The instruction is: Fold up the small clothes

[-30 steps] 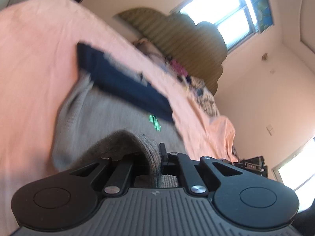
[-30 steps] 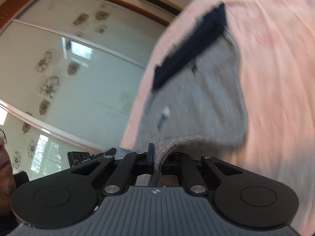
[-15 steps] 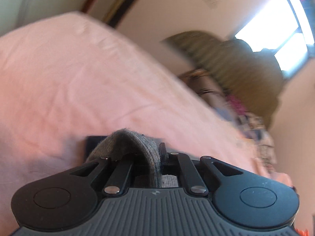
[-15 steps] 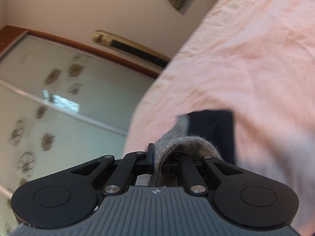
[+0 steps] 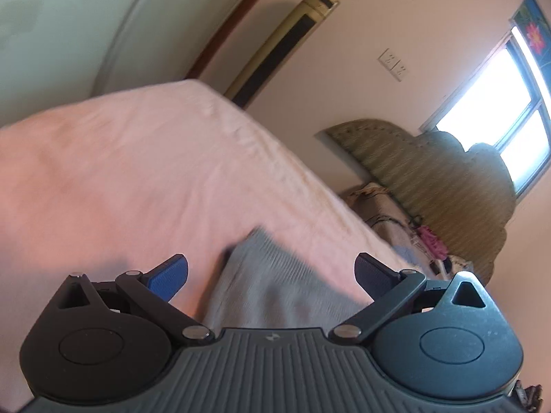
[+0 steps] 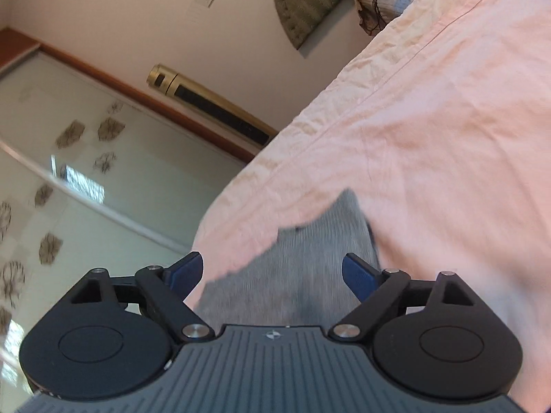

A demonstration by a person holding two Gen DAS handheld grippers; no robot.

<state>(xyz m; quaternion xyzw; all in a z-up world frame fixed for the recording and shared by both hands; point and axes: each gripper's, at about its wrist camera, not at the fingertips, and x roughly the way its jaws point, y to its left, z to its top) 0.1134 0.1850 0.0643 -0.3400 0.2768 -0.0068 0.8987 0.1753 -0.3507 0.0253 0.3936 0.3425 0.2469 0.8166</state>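
A small grey knit garment (image 5: 275,285) lies on the pink bedsheet (image 5: 120,179), folded over so its dark blue band is hidden. My left gripper (image 5: 272,272) is open just above its near edge, the cloth showing between the blue pads. In the right wrist view the same grey garment (image 6: 296,268) lies on the sheet (image 6: 430,144). My right gripper (image 6: 272,272) is open over it and holds nothing.
The bed's far edge drops off toward a wall with a gold standing air conditioner (image 6: 210,106) and glass sliding doors (image 6: 86,172). A green headboard (image 5: 430,172) and piled bedding (image 5: 406,220) lie at the right. A bright window (image 5: 506,99) is behind.
Both grippers held the grey garment's edge, carried it forward over the dark blue band, and have now opened and let it drop onto the sheet.
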